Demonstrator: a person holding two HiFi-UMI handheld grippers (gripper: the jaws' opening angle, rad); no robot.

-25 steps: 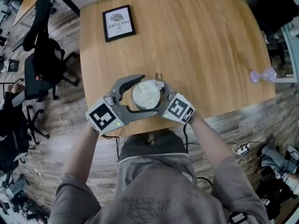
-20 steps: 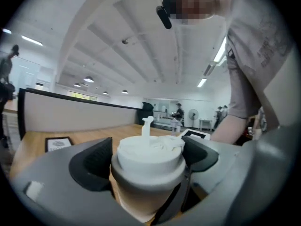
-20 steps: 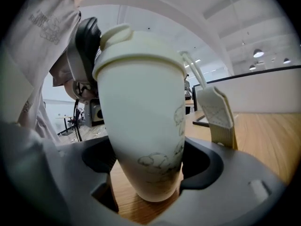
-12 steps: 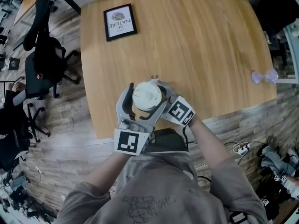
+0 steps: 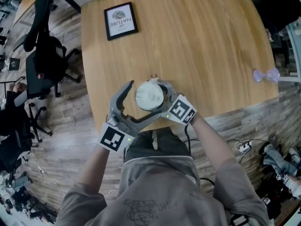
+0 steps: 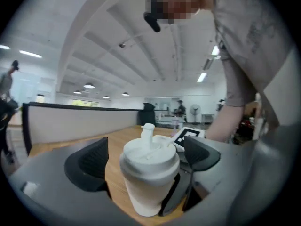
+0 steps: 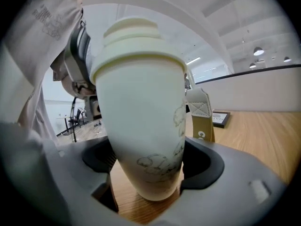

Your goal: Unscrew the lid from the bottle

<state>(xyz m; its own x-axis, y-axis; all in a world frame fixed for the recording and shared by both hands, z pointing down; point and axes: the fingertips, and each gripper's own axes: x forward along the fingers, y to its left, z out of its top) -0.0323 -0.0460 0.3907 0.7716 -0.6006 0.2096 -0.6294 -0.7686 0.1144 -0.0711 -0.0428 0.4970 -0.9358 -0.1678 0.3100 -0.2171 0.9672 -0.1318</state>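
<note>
At the near edge of the bench (image 5: 211, 46): the right hand-held gripper (image 7: 149, 166) is clamped on the white bottle (image 7: 141, 102), and the left hand-held gripper (image 6: 146, 160) is spread around its lid (image 5: 149, 96).
The left jaws have just been opening and the lid sits between them unpressed. The best next move is probably to close squarely on the lid's rim and then twist. The light wood bench also carries a framed print (image 5: 120, 21), and an office chair (image 5: 44, 55) stands beside it.
</note>
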